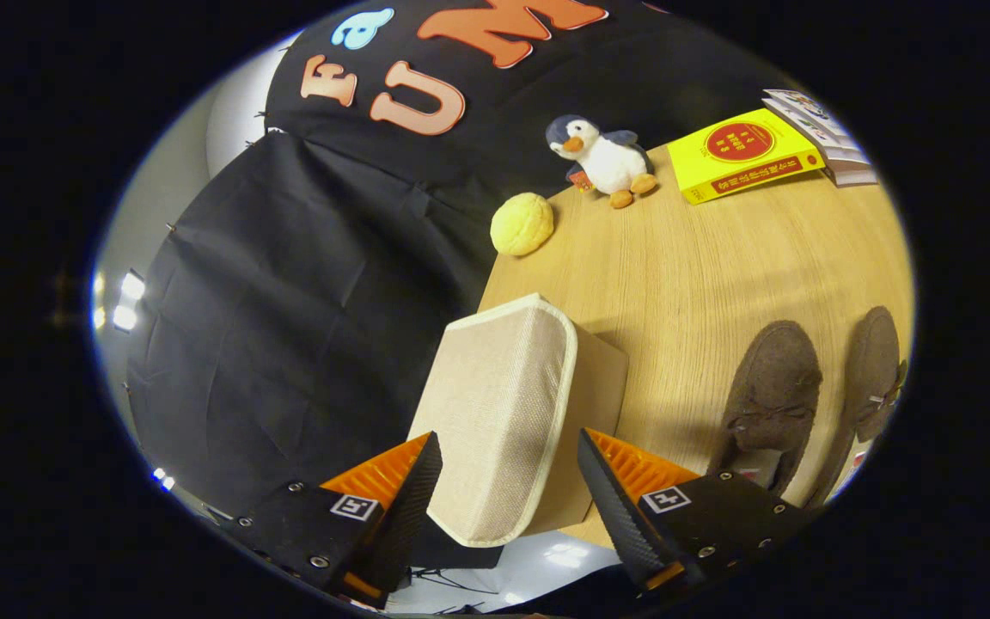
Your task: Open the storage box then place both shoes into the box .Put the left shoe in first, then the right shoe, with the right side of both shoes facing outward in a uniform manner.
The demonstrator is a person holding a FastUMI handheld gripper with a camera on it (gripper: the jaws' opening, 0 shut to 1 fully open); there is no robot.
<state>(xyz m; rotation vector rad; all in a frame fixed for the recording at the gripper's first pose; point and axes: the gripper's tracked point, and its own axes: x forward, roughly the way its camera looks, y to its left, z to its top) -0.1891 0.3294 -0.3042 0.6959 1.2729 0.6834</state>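
Observation:
The beige fabric storage box (504,413) stands at the wooden table's (684,266) near edge. Its woven, pale-trimmed lid panel faces me and its plain tan side (598,404) shows to the right. My gripper (508,464) is open, with one finger on each side of the lid panel's lower part; the panel sits between and just beyond the fingertips, and I cannot tell whether either one touches it. Two brown suede shoes lie side by side on the table to the right of the box: the nearer shoe (774,387) and the farther shoe (877,361).
Beyond the box, a yellow round bun-like toy (522,223) sits at the table's edge. Farther back are a plush penguin (602,159), a yellow book (744,153) and a stack of thin books (826,137). Black cloth hangs to the left of the table.

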